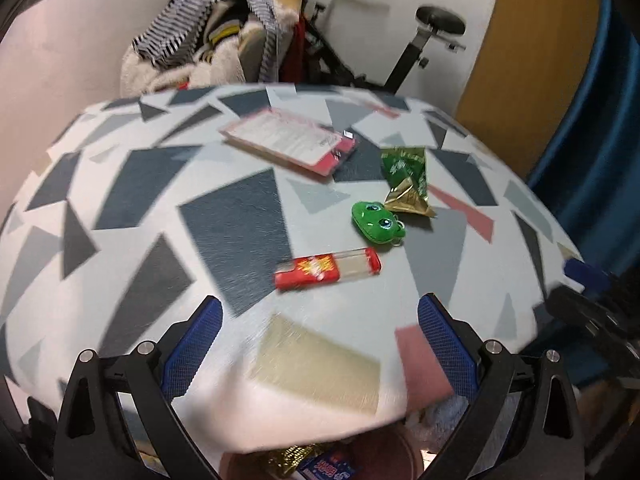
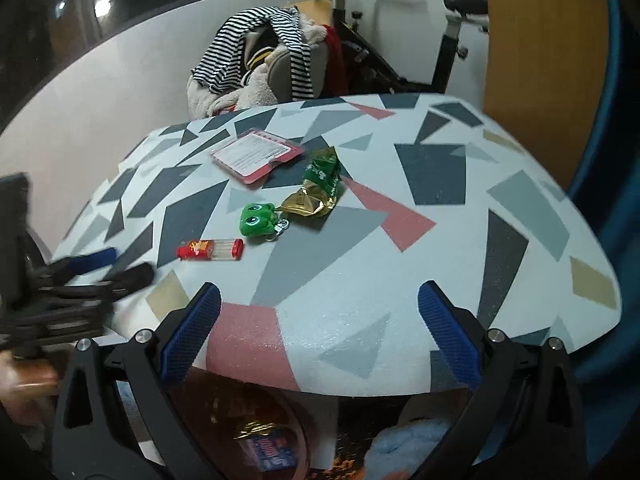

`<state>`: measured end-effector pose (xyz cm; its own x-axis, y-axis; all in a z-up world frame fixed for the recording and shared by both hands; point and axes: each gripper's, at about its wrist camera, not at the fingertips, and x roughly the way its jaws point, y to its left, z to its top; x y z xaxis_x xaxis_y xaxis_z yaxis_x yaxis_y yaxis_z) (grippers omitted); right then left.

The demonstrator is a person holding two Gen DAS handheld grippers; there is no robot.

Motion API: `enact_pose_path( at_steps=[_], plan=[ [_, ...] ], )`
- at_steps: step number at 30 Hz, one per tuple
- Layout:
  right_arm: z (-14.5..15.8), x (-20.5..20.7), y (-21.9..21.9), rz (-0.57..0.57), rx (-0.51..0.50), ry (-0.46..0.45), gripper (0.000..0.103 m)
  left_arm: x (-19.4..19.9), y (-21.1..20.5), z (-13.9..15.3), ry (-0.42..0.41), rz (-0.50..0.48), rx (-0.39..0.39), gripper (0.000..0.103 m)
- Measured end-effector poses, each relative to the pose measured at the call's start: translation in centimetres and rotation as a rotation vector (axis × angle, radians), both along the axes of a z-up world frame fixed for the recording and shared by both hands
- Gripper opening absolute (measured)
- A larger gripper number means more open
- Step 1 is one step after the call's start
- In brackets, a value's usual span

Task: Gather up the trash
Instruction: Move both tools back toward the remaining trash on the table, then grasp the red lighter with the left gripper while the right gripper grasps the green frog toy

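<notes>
On the counter [image 1: 120,240], wrappers wait; both claws gape empty.
Green wrapper [image 1: 406,178] looks light, crinkly, slippery: left claw [image 1: 320,344] or right claw [image 2: 320,328] should pinch its crumpled middle.

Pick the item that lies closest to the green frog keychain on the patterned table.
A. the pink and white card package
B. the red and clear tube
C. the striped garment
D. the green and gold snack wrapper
D: in both wrist views the green and gold snack wrapper lies right beside the green frog keychain, its gold end almost touching it, while the others sit farther away.
</notes>
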<state>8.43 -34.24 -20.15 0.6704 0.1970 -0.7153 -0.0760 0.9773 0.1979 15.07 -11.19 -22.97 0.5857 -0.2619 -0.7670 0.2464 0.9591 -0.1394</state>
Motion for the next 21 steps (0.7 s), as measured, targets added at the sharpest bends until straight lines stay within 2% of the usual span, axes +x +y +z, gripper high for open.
enact_pose_path(
  at_steps=[3, 6, 12, 18, 20, 21],
  plan=[
    [-0.2, 0.5, -0.8, -0.043, -0.044, 0.011, 0.097, 1.9, -1.3, -1.2, 0.036, 0.023, 0.016, 0.096],
    [-0.7, 0.7, -1.6, -0.058, -0.030, 0.030, 0.097, 3.4, -1.9, -1.9, 0.054, 0.060, 0.030, 0.096],
    [-1.5, 1.1, -2.8, -0.081, 0.010, 0.048, 0.097, 5.3, -3.2, -3.3, 0.076, 0.131, 0.145, 0.096],
    [-1.8, 0.9, -2.8, -0.079, -0.003, 0.039, 0.097, 5.6, -3.6, -4.0, 0.084, 0.115, 0.152, 0.097],
    [-1.7, 0.9, -2.6, -0.075, -0.019, 0.037, 0.097, 5.3, -3.4, -3.9, 0.072, 0.117, 0.142, 0.090],
    [-1.7, 0.9, -2.4, -0.068, -0.032, 0.037, 0.097, 5.2, -3.1, -3.7, 0.064, 0.118, 0.139, 0.083]
  ],
)
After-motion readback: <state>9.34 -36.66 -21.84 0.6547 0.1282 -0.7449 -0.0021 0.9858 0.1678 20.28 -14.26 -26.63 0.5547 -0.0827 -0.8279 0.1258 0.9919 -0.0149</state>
